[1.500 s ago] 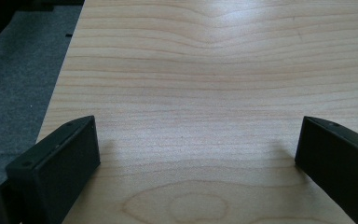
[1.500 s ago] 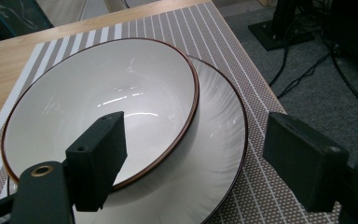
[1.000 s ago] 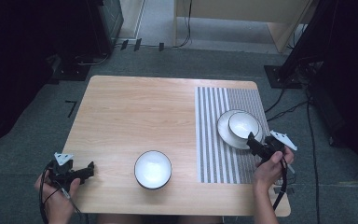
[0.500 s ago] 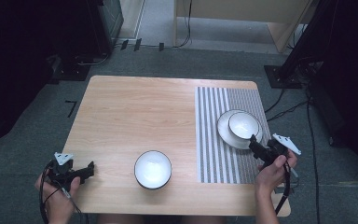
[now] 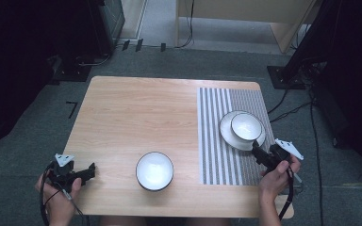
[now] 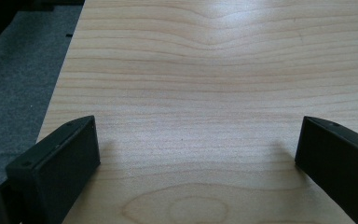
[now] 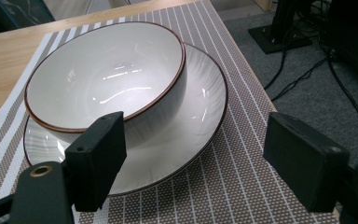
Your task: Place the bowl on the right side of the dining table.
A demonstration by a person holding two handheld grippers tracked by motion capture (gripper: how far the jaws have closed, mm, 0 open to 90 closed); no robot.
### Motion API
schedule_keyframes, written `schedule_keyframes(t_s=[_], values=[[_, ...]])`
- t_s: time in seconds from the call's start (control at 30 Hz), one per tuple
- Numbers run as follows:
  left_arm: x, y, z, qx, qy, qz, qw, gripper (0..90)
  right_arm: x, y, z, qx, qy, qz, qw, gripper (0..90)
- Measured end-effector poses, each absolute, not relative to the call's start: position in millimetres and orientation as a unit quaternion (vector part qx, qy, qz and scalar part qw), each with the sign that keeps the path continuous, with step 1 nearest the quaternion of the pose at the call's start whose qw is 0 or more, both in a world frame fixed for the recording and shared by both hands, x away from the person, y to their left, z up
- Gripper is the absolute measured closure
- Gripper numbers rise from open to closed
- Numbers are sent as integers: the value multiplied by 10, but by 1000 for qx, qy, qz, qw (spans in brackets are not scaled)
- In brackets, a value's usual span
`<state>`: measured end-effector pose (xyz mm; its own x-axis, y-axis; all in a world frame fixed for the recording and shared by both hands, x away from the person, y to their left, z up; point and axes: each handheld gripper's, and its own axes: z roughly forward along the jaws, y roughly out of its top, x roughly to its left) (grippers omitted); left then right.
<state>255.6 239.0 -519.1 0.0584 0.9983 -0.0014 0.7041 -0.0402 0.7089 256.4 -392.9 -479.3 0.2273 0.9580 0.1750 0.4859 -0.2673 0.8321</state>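
Right gripper view: the glazed bowl (image 7: 105, 79) (likely slick, breakable) is best pinched at its rim; right claw (image 7: 205, 163) is spread wide.

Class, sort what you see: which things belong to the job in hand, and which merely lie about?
In the job:
right gripper
bowl
plate
striped mat

Lying about:
second bowl
left gripper, open over bare table

Things around the working place

A second white bowl (image 5: 154, 170) stands alone on the wooden desk (image 5: 136, 113), near its front edge. Black cables (image 5: 290, 110) lie on the grey carpet floor (image 5: 52, 127) beside dark stands (image 5: 306, 52).
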Motion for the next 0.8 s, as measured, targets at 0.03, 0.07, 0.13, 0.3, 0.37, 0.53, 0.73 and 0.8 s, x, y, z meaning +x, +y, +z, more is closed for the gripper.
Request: schedule_keyframes(t_s=[0.03, 0.07, 0.13, 0.3, 0.37, 0.53, 0.73, 0.8], values=[[2556, 2391, -5192, 672, 634, 263, 280, 0, 2554, -3920, -4804, 711, 509, 356, 329, 213], [2556, 2390, -5192, 671, 634, 263, 280, 0, 2545, -3916, -4810, 710, 511, 356, 329, 213], [2556, 2390, -5192, 672, 634, 263, 280, 0, 2540, -3915, -4815, 709, 513, 356, 329, 214], [2556, 2391, -5192, 671, 634, 263, 280, 0, 2484, -3903, -4861, 704, 521, 353, 329, 214], [2556, 2391, -5192, 672, 634, 263, 280, 0, 2465, -3901, -4871, 702, 523, 353, 329, 213], [2556, 2391, -5192, 672, 634, 263, 280, 0, 2431, -3907, -4904, 706, 525, 347, 325, 214], [2556, 2391, -5192, 672, 634, 263, 280, 0, 2379, -3917, -4935, 706, 530, 343, 323, 213], [2556, 2391, -5192, 672, 634, 263, 280, 0, 2365, -3918, -4951, 707, 530, 342, 320, 213]])
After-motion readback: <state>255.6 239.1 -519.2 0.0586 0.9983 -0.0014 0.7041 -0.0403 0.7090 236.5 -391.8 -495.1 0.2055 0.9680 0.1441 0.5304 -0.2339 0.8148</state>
